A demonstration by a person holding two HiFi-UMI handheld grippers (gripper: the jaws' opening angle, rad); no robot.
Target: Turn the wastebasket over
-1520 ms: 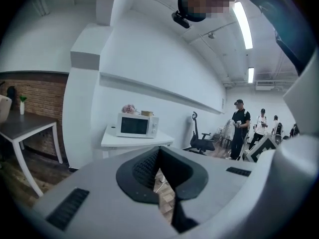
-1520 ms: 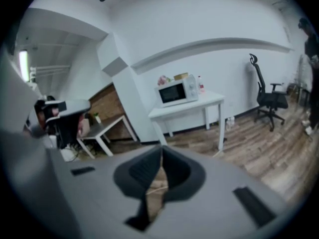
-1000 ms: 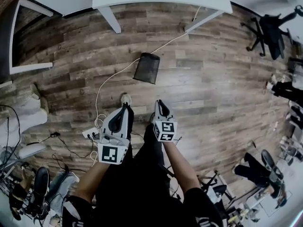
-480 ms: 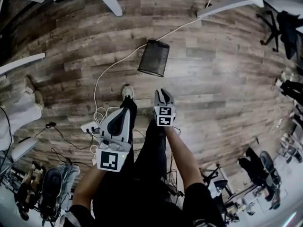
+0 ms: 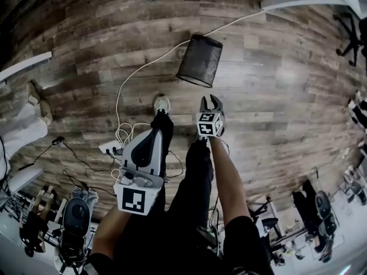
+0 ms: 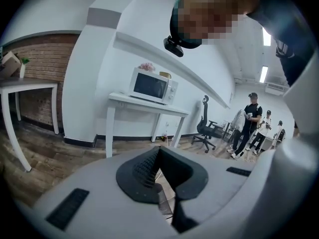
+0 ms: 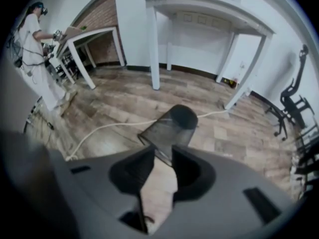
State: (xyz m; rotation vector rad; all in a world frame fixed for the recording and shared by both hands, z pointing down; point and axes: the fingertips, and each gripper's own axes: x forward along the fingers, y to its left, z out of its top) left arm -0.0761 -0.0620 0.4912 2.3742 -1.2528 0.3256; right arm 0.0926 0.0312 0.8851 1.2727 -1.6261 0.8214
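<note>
Dark mesh wastebasket (image 5: pixel 200 61) on the wood floor (image 5: pixel 275 96), narrow end up, ahead of both grippers and untouched. Looks light, stiff yet springy — best pinched at the rim. On the right gripper (image 5: pixel 211 103), jaws just been opening, nothing between; on the left gripper (image 5: pixel 153 130), pressed together, empty.

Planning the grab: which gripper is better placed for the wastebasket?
Right gripper: its jaws have just been opening, empty, and point at the wastebasket; left gripper is shut, facing a desk.

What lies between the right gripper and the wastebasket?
Only bare floor up to the wastebasket, per the head view. The right gripper has just been opening, nothing between its jaws.
</note>
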